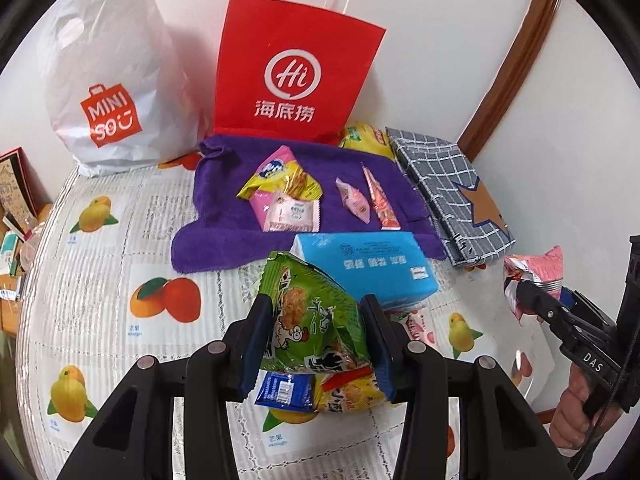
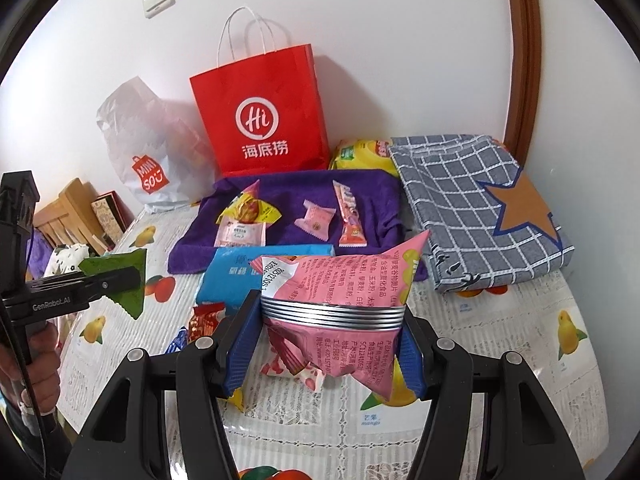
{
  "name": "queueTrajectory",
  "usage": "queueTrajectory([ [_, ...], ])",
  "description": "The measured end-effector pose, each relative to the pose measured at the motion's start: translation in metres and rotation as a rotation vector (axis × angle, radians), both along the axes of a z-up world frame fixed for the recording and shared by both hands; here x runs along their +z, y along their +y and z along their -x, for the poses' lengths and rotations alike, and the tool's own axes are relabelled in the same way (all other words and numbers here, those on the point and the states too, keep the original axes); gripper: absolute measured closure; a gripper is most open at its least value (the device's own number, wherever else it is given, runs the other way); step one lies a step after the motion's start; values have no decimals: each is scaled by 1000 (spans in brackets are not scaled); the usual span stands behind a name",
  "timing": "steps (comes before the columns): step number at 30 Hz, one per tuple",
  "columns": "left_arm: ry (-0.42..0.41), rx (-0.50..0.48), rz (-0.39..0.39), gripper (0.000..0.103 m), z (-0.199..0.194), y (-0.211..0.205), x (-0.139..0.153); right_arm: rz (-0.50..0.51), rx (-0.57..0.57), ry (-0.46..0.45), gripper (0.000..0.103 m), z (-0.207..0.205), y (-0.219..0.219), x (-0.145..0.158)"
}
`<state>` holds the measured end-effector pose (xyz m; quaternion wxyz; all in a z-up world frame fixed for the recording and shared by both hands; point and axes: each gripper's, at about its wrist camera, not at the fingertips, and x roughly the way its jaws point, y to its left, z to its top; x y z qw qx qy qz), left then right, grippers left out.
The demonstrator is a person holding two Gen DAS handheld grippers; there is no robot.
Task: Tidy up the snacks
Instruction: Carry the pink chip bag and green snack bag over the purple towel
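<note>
Here, left claw (image 1: 314,344) clamped on green snack bag (image 1: 316,320), right claw (image 2: 324,344) gripping pink snack bag (image 2: 340,296)

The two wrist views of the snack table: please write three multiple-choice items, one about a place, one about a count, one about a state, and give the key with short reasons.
1. Where does the red paper bag with white handles stand?
A. at the wall, behind the purple cloth
B. on the grey checked cloth
C. lying flat on the blue packet

2. How many small snack packs lie on the purple cloth?
A. one
B. five
C. nine

3. What is the state of the left gripper?
A. open and empty
B. shut on the green snack bag
C. shut on the red paper bag

Key: 1 A, the bag stands upright at the white wall beyond the cloth. 2 B, three overlapping packs at left, two separate at right. 3 B, both pads press the green snack bag, held above the table.
</note>
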<state>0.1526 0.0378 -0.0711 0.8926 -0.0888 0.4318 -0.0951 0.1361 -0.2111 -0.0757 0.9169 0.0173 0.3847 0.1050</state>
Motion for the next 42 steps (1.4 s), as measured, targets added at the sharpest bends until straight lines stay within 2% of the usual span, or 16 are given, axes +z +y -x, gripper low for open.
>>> queueTrajectory([
  [18, -68, -15, -16, 60, -17, -18, 35, 0, -16, -56, 42, -35, 0, 29],
  [42, -72, 3, -30, 60, -82, -7, 43, -23, 17, -74, 42, -103, 24, 34],
])
